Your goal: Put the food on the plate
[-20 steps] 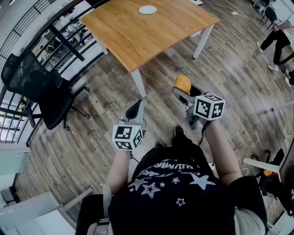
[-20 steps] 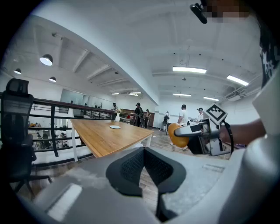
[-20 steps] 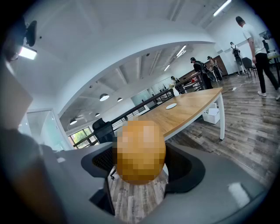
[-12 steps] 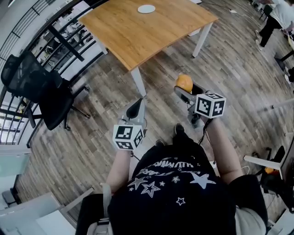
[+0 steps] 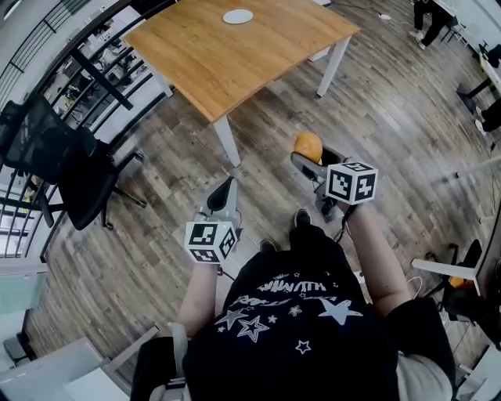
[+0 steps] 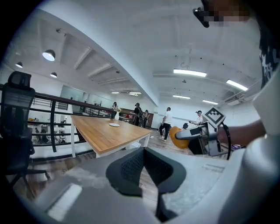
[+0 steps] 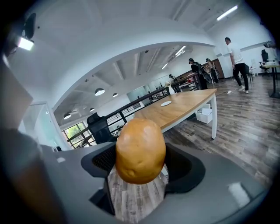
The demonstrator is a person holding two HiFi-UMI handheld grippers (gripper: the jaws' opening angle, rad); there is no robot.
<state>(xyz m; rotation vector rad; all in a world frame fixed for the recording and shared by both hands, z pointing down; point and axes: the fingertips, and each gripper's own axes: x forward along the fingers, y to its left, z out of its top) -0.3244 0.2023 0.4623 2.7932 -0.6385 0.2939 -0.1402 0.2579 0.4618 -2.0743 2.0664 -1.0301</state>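
Head view: the light wooden tabletop (image 5: 235, 59) lies at twelve o'clock, with a black mesh office chair (image 5: 59, 160) at nine. The right claw (image 5: 315, 155) clamps a rounded orange-brown potato (image 5: 308, 144) above the plank floor. At its eight o'clock, the left claw (image 5: 225, 188) is pinched narrow and empty. A small round white plate (image 5: 238, 16) sits far across the tabletop, well apart from the potato.

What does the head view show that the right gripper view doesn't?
Only the head view shows the starry black shirt and the left hand-held gripper, jaws together. Only the right gripper view shows the ceiling lights. Both show the potato held in the right hand-held gripper, the wooden table and the white plate on it.
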